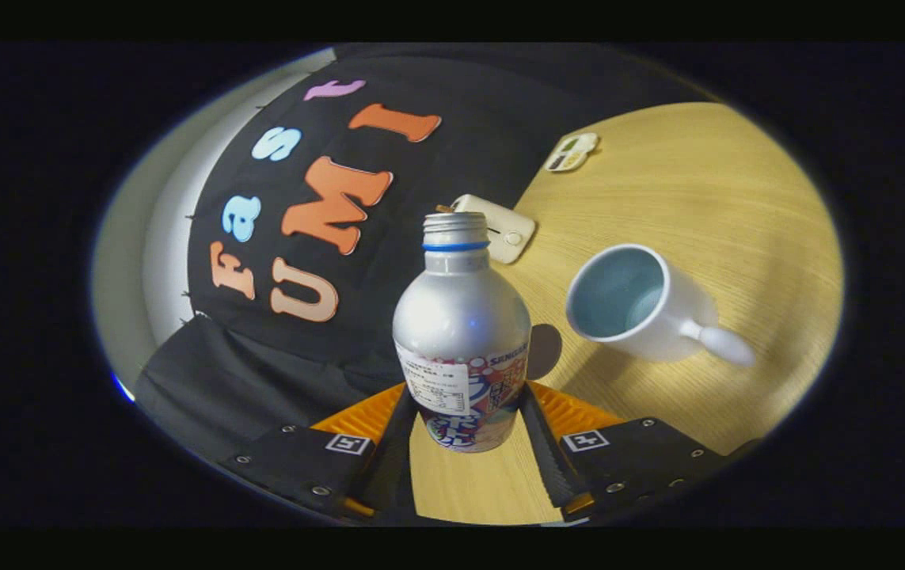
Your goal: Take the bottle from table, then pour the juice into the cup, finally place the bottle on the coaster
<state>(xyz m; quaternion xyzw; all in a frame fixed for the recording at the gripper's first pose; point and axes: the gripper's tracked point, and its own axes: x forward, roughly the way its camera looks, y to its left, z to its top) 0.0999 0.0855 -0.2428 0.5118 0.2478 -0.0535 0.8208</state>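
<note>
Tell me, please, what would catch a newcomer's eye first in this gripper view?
First, the silver aluminium bottle with a blue neck ring, uncapped and held between the black fingers of the tongs, both pressing its labelled base. Just beyond, to its right, a white ceramic mug with a pale blue inside stands on the light wooden table.

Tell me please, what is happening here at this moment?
A person's handheld two-finger gripper is closed on the lower part of a silver metal bottle with a blue neck ring, both fingers pressing its label. The bottle is uncapped and tilted. Beyond it, on the light wooden table, stands a white mug with a pale blue inside; whether it holds liquid I cannot tell. Two small white devices lie farther back.
</note>
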